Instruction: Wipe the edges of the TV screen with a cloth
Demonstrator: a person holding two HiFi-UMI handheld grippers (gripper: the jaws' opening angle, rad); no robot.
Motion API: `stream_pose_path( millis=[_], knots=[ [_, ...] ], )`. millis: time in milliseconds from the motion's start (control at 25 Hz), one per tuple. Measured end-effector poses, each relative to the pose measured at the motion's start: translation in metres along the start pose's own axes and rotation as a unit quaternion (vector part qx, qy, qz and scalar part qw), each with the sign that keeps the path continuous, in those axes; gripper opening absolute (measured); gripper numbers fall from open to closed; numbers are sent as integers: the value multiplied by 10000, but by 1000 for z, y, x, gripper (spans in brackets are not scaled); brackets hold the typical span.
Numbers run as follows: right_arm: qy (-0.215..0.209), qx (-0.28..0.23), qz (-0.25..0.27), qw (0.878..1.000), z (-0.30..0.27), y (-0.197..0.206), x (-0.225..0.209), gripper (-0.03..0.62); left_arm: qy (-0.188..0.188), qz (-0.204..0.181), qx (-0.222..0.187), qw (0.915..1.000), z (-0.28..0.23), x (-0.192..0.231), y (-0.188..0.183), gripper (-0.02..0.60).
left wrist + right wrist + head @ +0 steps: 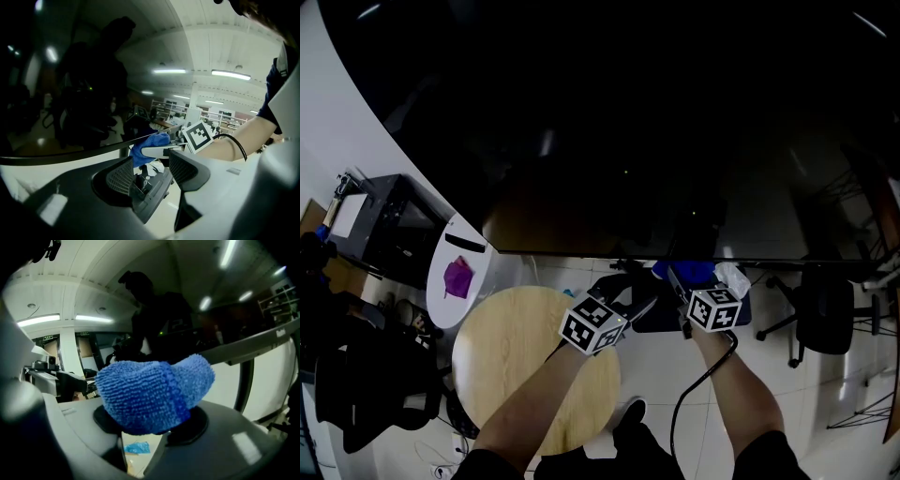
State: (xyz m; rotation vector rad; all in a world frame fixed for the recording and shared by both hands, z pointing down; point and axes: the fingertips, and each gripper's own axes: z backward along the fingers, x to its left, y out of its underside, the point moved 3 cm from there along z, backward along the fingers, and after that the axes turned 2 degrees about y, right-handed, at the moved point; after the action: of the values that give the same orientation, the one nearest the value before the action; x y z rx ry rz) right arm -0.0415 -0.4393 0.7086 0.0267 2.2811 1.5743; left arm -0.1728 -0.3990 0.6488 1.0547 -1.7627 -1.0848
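The big dark TV screen (pixel 609 122) fills the top of the head view, and its lower edge (pixel 581 253) runs across the middle. A blue fluffy cloth (pixel 686 273) sits right under that edge, and my right gripper (pixel 680 278) is shut on it. In the right gripper view the cloth (pixel 152 392) bulges out between the jaws, below the screen's frame (pixel 253 345). My left gripper (pixel 626 287) hangs just to the left of it, open, with nothing between its jaws. The left gripper view shows the open jaws of the left gripper (pixel 150 173), and beyond them the cloth (pixel 149 144) against the screen edge.
A round wooden table (pixel 516 347) stands below left, next to the person's arms. Left of it is a small white table (pixel 450 300) with a purple thing (pixel 457 278) on it. A black cabinet (pixel 389 225) is at far left and an office chair (pixel 825 314) at right.
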Motion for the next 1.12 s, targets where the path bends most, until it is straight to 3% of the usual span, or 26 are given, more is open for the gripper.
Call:
stream_pose_path(
  millis=[440, 800, 1120],
  knots=[
    [-62, 69, -89, 9999, -60, 16, 113, 217, 21, 90, -43, 9999, 96, 60, 25, 222],
    [-367, 173, -39, 9992, -122, 27, 211, 216, -268, 204, -76, 9994, 182, 123, 43, 222],
    [-570, 271, -45, 9980, -158, 35, 274, 216, -430, 271, -125, 9986, 235, 157, 52, 222]
  ],
)
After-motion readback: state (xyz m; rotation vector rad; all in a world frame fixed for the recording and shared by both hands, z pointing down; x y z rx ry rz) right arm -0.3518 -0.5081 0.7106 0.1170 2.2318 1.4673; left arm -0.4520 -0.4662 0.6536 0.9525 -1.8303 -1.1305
